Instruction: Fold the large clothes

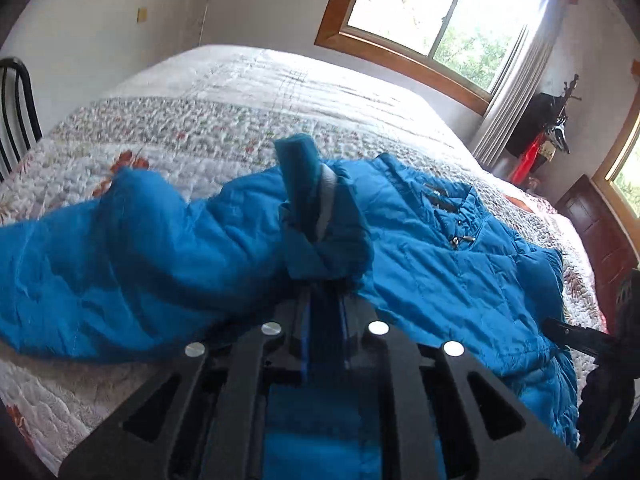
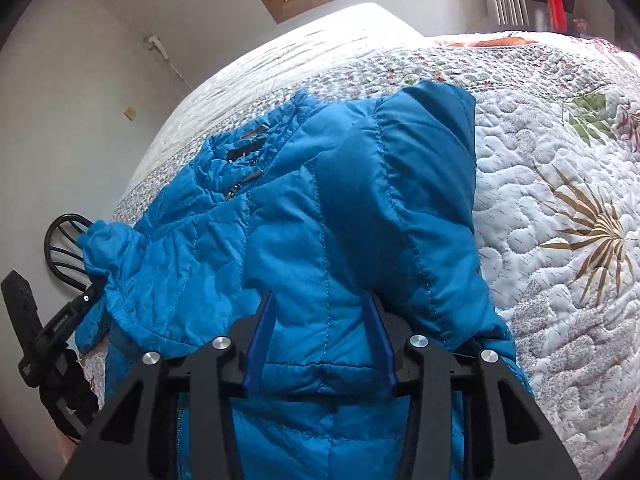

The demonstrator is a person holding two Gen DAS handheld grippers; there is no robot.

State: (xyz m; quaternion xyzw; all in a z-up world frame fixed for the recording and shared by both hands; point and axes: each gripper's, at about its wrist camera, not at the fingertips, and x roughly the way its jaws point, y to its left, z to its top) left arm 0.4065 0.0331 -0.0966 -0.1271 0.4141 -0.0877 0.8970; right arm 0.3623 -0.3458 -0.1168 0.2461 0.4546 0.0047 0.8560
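Observation:
A blue quilted jacket (image 1: 440,248) lies spread on the bed, collar and zip toward the far side. My left gripper (image 1: 322,280) is shut on a bunched sleeve (image 1: 300,172) whose cuff sticks up past the fingertips. In the right wrist view the left gripper (image 2: 90,296) shows at the left edge with that sleeve end (image 2: 104,244) in it. My right gripper (image 2: 320,300) is at the jacket (image 2: 320,200) near its hem. A thick fold of fabric fills the gap between its blue fingers (image 2: 262,328) and covers the tips. The right gripper (image 1: 568,332) also shows at the left wrist view's right edge.
The floral quilt (image 1: 200,128) covers a wide bed, with bare quilt beyond and beside the jacket (image 2: 560,200). A black metal chair (image 1: 16,112) stands at the bed's left. A window (image 1: 432,12), hanging clothes (image 1: 536,152) and dark wooden furniture (image 1: 600,232) are at the far right.

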